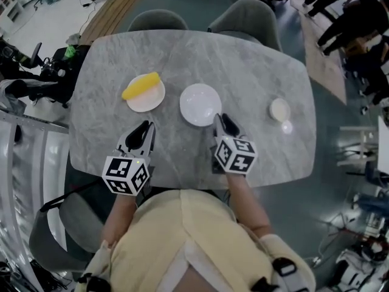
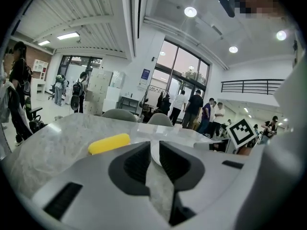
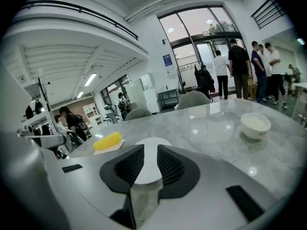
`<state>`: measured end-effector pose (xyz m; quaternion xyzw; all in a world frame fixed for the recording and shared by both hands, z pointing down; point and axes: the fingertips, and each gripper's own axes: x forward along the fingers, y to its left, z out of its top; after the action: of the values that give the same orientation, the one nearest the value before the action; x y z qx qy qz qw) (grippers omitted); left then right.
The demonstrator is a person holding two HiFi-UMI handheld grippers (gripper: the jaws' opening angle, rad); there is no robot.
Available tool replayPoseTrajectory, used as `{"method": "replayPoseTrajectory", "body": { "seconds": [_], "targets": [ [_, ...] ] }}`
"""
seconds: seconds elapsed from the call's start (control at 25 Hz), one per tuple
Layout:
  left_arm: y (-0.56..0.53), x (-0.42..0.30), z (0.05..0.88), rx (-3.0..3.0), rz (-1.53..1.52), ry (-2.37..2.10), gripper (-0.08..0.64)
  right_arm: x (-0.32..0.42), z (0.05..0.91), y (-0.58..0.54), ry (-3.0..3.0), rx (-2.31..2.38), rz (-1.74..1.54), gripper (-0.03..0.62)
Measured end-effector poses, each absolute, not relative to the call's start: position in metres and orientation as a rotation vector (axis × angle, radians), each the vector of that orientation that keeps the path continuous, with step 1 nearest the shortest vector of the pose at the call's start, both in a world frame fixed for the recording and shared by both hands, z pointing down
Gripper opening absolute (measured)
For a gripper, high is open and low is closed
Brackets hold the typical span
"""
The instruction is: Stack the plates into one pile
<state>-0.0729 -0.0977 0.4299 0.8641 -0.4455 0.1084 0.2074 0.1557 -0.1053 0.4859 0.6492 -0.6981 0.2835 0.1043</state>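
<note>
Head view shows us both grippers low over the grey bench (image 1: 243,59). Our right gripper (image 1: 222,121) has its fingers apart, and the near rim of the white plate (image 1: 200,104) sits in the gap at their tips, unclamped. Our left gripper (image 1: 146,128) has its fingers parted narrowly around nothing. The second plate (image 1: 149,101), carrying a yellow piece (image 1: 141,86), lies just ahead of them. A small bowl (image 1: 280,109) stands well to the right of the right fingers.

The plate (image 1: 200,104) is white, the block (image 1: 141,86) yellow, the table (image 1: 243,59) marbled grey.
</note>
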Motion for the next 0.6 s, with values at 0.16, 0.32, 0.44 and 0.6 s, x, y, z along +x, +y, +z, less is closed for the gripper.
{"method": "replayPoseTrajectory", "body": {
  "seconds": [0.16,0.32,0.44,0.6],
  "targets": [
    [-0.101,-0.068,0.422,2.426,0.281,-1.220,0.057,0.151,0.471,-0.095,-2.094,1.897,0.835,0.061],
    [-0.106,-0.066,0.418,2.442,0.272,-1.213,0.057,0.149,0.460,-0.086,-2.107,1.892,0.813,0.051],
    [-0.108,-0.065,0.417,2.445,0.271,-1.206,0.057,0.148,0.458,-0.081,-2.120,1.893,0.826,0.041],
    [-0.108,-0.065,0.419,2.442,0.280,-1.199,0.054,0.146,0.455,-0.074,-2.110,1.901,0.828,0.014]
  ]
}}
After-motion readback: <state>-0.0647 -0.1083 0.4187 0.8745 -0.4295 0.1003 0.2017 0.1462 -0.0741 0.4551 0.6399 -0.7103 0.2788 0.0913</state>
